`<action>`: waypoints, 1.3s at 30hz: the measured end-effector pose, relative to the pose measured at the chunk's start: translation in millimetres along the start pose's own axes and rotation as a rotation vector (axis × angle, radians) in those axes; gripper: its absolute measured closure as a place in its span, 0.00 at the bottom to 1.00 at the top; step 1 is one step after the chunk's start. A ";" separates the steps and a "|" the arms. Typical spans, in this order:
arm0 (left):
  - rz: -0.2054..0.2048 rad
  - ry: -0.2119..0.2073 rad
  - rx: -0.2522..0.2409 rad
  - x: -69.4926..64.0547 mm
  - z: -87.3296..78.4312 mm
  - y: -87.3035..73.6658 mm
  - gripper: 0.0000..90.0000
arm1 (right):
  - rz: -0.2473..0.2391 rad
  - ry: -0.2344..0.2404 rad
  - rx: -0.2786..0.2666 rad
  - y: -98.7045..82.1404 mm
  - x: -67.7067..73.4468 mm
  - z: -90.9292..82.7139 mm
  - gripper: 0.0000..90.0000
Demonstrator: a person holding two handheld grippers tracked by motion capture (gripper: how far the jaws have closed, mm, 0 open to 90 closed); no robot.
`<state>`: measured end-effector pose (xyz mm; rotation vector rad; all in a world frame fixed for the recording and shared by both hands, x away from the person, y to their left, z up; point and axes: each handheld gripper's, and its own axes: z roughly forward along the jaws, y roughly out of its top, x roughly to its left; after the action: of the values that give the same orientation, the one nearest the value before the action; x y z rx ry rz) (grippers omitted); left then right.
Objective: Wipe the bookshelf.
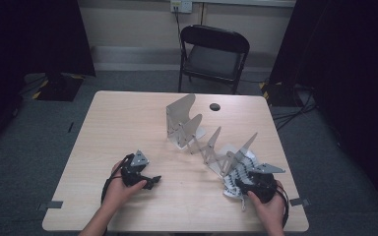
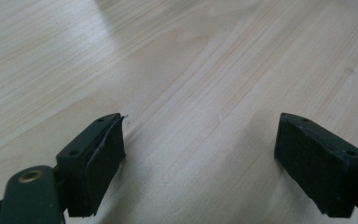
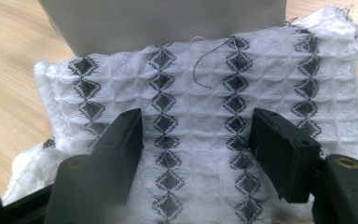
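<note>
- My right gripper and hand cover part of the white cloth from above; its far edge is tucked behind the metal rack
- Cloth lies between my parted right jaws, not yet pinched
- My left gripper hangs released over bare table

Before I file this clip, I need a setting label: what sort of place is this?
Likely a lab or recording room, not a home: a lone wooden table on grey carpet, dark curtains at both sides, a folding chair by a bare wall, and cables on the floor.
</note>
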<state>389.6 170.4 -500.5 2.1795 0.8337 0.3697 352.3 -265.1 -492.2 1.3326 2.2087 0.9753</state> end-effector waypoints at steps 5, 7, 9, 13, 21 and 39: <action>0.001 0.000 0.002 -0.2 -0.5 -0.3 0.17 | 0.019 -0.016 -0.003 0.3 0.9 -0.5 0.48; 0.002 0.000 0.003 -0.1 -0.5 -0.3 0.17 | 0.027 -0.018 -0.001 0.7 0.7 -1.0 0.53; 0.002 0.000 0.002 -0.2 -0.5 -0.3 0.17 | 0.030 -0.018 -0.005 0.7 0.3 -1.2 0.60; 0.002 0.000 0.002 -0.2 -0.5 -0.3 0.17 | 0.043 0.004 -0.013 0.2 -0.8 -1.7 0.75; 0.001 0.000 0.002 -0.2 -0.5 -0.3 0.17 | 0.064 0.023 0.007 3.0 -0.6 -1.7 0.85; 0.001 0.000 0.002 -0.1 -0.5 -0.3 0.17 | 0.056 0.012 -0.001 2.0 -0.1 -7.6 0.90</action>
<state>389.1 170.7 -500.3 2.1816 0.8337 0.3690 348.8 -267.3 -485.6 1.3981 2.1907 1.0065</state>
